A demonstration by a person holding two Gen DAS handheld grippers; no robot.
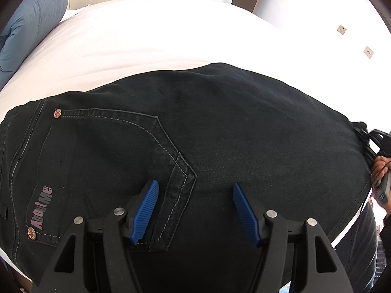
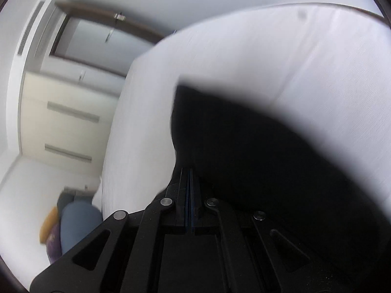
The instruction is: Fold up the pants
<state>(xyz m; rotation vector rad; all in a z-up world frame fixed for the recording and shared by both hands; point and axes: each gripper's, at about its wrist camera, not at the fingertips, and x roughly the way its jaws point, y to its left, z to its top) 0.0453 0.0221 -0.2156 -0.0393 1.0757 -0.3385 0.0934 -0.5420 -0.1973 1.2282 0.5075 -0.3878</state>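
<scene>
Left tool (image 1: 195, 210): blue ribbed pads (image 1: 145, 213) spread wide, nothing between them, hovering over the seat area of the black pants (image 1: 220, 127), just above the pointed lower corner of the back pocket (image 1: 110, 156). Whether the pads touch the denim cannot be told. Pocket shows light stitching, two copper rivets and an "AboutMe" label (image 1: 40, 207) near the waistband side at left. Pants lie flat on the white bed (image 1: 146, 39), spanning most of the left wrist view. Blue pillow (image 1: 31, 19) at the bed's far left edge. Right tool (image 2: 190, 190): pads pressed together, with the edge of the pants (image 2: 256, 158) running into them; the frame is blurred, so the grip itself is not clearly resolved. Dark fabric hangs as a raised fold in front of the white bed (image 2: 305, 73). Beyond: cream cabinet (image 2: 63, 114) and blue pillow (image 2: 78, 222) at lower left.
</scene>
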